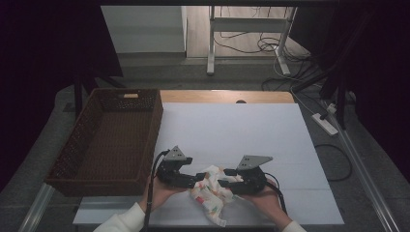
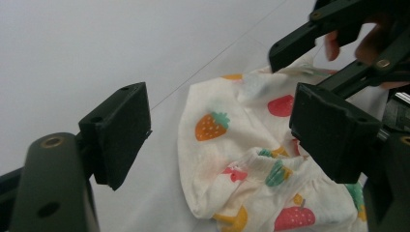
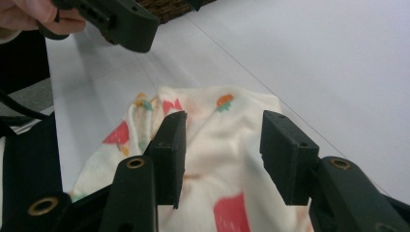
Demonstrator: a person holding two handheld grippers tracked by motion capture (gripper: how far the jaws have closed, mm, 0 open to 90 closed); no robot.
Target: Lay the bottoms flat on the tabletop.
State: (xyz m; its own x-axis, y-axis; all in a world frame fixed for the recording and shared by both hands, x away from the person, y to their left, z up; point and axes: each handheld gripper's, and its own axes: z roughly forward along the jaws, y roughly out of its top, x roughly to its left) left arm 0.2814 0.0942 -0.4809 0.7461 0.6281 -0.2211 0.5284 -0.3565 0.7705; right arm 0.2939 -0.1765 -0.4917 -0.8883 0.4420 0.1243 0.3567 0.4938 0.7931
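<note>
Both tongs, left (image 1: 197, 179) and right (image 1: 221, 180), face inward, jaws apart.

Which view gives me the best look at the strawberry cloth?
The left gripper view: the cloth lies close, its printed folds sharp between open jaws. The right gripper view shows its pale middle partly behind the jaws. The high view shows it small, crumpled between both grippers.

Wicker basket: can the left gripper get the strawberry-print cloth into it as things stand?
Probably yes: the wicker basket sits open-topped beside the left gripper, but its open jaws don't yet grip the strawberry-print cloth.
</note>
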